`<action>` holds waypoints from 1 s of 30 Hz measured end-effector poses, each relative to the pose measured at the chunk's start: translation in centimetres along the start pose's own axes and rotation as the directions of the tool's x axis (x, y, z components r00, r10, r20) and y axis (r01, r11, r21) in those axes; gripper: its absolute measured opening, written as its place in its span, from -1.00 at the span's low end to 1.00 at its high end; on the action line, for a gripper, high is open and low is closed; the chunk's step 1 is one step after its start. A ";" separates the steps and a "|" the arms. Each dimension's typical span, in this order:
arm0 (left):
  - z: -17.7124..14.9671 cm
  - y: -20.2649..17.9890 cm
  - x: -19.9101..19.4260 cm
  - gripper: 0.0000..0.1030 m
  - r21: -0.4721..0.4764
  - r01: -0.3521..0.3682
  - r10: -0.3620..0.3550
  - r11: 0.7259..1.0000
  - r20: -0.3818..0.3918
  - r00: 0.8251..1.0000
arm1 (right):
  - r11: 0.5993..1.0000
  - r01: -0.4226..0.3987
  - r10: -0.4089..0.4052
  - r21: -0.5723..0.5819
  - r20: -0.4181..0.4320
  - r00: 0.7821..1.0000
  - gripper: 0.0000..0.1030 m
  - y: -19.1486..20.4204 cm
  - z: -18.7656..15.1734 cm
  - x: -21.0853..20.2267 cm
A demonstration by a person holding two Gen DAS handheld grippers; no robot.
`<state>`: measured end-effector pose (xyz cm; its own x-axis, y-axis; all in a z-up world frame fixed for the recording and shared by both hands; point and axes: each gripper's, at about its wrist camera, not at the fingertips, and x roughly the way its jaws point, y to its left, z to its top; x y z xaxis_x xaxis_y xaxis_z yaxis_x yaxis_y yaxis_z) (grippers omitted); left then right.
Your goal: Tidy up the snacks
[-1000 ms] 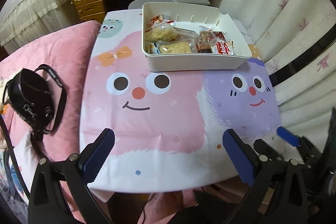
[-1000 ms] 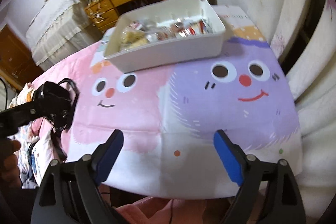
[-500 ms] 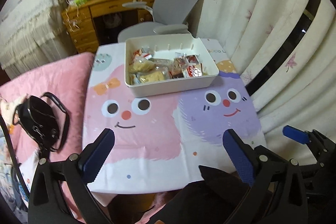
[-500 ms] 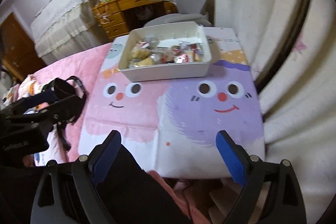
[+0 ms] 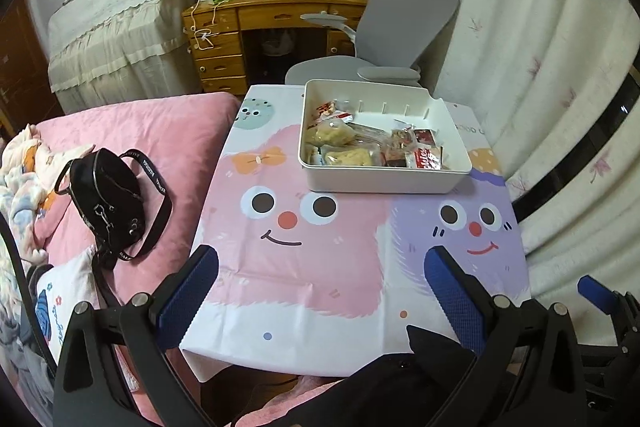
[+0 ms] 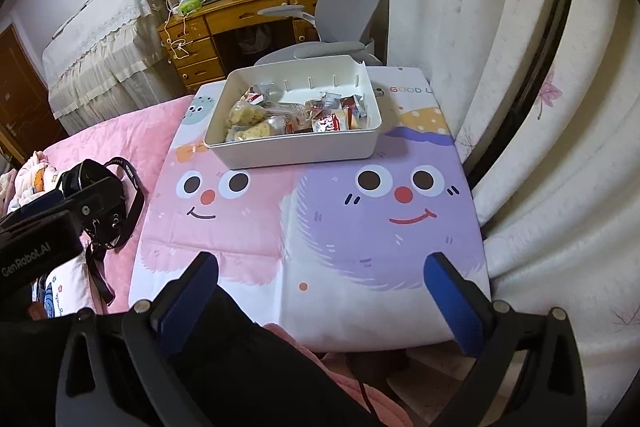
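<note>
A white bin [image 5: 384,183] [image 6: 296,151] stands at the far side of the table on a cartoon-face tablecloth [image 5: 320,267] [image 6: 340,227]. Several wrapped snacks [image 5: 376,147] [image 6: 296,119] lie inside it, pale puffed ones at the left and red packets at the right. My left gripper [image 5: 320,259] hangs open above the near table edge with nothing between its blue pads. My right gripper [image 6: 320,263] hovers over the same edge, its jaws opening wide and nothing between them. Neither touches the bin.
A black bag [image 5: 108,203] [image 6: 100,187] with a strap lies on the pink bed [image 5: 160,131] left of the table. A grey office chair [image 5: 400,27] and wooden desk [image 5: 240,23] stand behind. Curtains [image 5: 540,67] hang at the right. Dark clothing [image 6: 240,347] shows below.
Both grippers have risen and pulled back from the table, so the bin looks smaller and more of the room shows. The right jaws stand a little wider.
</note>
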<state>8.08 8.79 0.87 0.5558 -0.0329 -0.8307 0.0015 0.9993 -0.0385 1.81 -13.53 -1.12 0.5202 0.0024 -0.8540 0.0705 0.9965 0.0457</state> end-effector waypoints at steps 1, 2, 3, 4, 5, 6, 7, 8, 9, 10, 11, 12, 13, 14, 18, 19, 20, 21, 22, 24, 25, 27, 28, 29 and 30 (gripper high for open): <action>0.0 0.0 0.1 0.99 0.000 -0.003 0.003 1.000 -0.002 1.000 | 1.000 0.002 -0.002 0.001 -0.007 1.000 1.00 0.0 0.1 0.2; 0.0 0.0 0.2 0.99 0.003 -0.003 0.003 1.000 -0.003 1.000 | 1.000 0.006 -0.006 0.002 -0.013 1.000 1.00 0.0 0.2 0.4; 0.0 0.0 0.1 0.99 0.003 -0.003 0.003 1.000 -0.002 1.000 | 1.000 0.011 -0.011 0.005 -0.016 1.000 1.00 0.0 0.3 0.5; 0.1 0.0 0.2 0.99 0.006 -0.005 0.005 1.000 0.000 1.000 | 1.000 0.013 -0.013 0.009 -0.019 1.000 1.00 0.0 0.4 0.7; 0.1 0.0 0.3 0.99 0.008 -0.006 0.006 1.000 0.002 1.000 | 1.000 0.014 -0.014 0.010 -0.020 1.000 1.00 0.0 0.5 0.7; 0.1 0.0 0.3 0.99 0.009 -0.006 0.006 1.000 0.003 1.000 | 1.000 0.014 -0.014 0.010 -0.022 1.000 1.00 0.0 0.5 0.8; 0.2 0.0 0.5 0.99 0.011 -0.005 0.005 1.000 0.002 1.000 | 1.000 0.013 -0.013 0.009 -0.022 1.000 1.00 0.0 0.6 0.9; 0.2 0.0 0.5 0.99 0.012 -0.005 0.005 1.000 0.001 1.000 | 1.000 0.014 -0.013 0.009 -0.020 1.000 1.00 0.0 0.5 0.8; 0.3 0.0 0.5 0.99 0.015 -0.004 0.004 1.000 0.000 1.000 | 1.000 0.014 -0.014 0.010 -0.020 1.000 1.00 0.0 0.6 0.8; 0.3 -0.1 0.6 0.99 0.021 -0.002 0.002 1.000 -0.002 1.000 | 1.000 0.015 -0.014 0.012 -0.019 1.000 1.00 0.0 0.6 0.8; 0.4 -0.2 0.7 0.99 0.027 0.001 -0.001 1.000 -0.004 1.000 | 1.000 0.015 -0.014 0.013 -0.019 1.000 1.00 0.0 0.6 0.9; 0.4 -0.4 0.8 0.99 0.035 0.004 -0.003 0.999 -0.005 1.000 | 1.000 0.016 -0.016 0.017 -0.018 1.000 1.00 -0.1 0.7 1.1; 0.4 -0.7 0.8 0.99 0.046 0.008 -0.008 0.999 -0.005 1.000 | 1.000 0.020 -0.020 0.024 -0.017 1.000 1.00 -0.2 0.8 1.1; 0.4 -0.9 0.8 0.99 0.054 0.011 -0.011 0.998 -0.005 1.000 | 0.999 0.022 -0.021 0.028 -0.018 1.000 1.00 -0.3 0.8 1.3; 0.6 -1.2 1.0 0.99 0.065 0.009 -0.009 0.998 -0.005 1.000 | 0.999 0.022 -0.021 0.036 -0.027 0.999 1.00 -0.5 1.0 1.7; 0.6 -1.3 1.1 0.99 0.068 0.009 -0.009 0.998 -0.004 1.000 | 0.999 0.022 -0.021 0.037 -0.027 0.999 1.00 -0.6 1.0 1.7; 0.7 -1.4 1.1 0.99 0.071 0.009 -0.008 0.997 -0.004 1.000 | 0.999 0.022 -0.021 0.037 -0.027 0.999 1.00 -0.6 1.0 1.8; 0.7 -1.4 1.1 0.99 0.073 0.007 -0.007 0.997 -0.003 1.000 | 0.999 0.022 -0.021 0.037 -0.027 0.999 1.00 -0.6 1.0 1.8; 0.7 -1.5 1.1 0.99 0.075 0.007 -0.007 0.997 -0.002 1.000 | 0.999 0.021 -0.020 0.037 -0.027 0.999 1.00 -0.6 1.0 1.8; 0.8 -1.6 1.2 0.99 0.077 0.006 -0.006 0.997 -0.001 1.000 | 0.999 0.021 -0.020 0.038 -0.028 0.999 1.00 -0.6 1.0 1.8; 0.8 -1.6 1.2 0.99 0.077 0.008 -0.008 0.997 -0.002 1.000 | 0.999 0.020 -0.019 0.039 -0.029 0.999 1.00 -0.7 1.0 1.8; 0.9 -1.7 1.4 0.99 0.080 0.008 -0.007 0.997 -0.006 1.000 | 0.999 0.020 -0.019 0.038 -0.029 0.999 1.00 -0.7 1.0 1.8; 0.9 -1.7 1.3 0.99 0.079 0.007 -0.007 0.997 -0.005 1.000 | 0.999 0.020 -0.019 0.039 -0.029 0.999 1.00 -0.7 1.0 1.9; 0.9 -1.7 1.3 0.99 0.080 0.005 -0.004 0.997 -0.003 1.000 | 0.999 0.021 -0.020 0.039 -0.028 0.999 1.00 -0.7 1.0 1.8; 1.0 -1.7 1.4 0.99 0.080 0.004 -0.004 0.997 -0.002 1.000 | 0.999 0.021 -0.020 0.039 -0.029 0.999 1.00 -0.7 1.0 1.9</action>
<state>9.63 7.07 0.34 0.5543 -0.0370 -0.8315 0.0704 0.9975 0.0026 3.61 -14.35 -2.19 0.4938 -0.0149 -0.8694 0.1141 0.9923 0.0478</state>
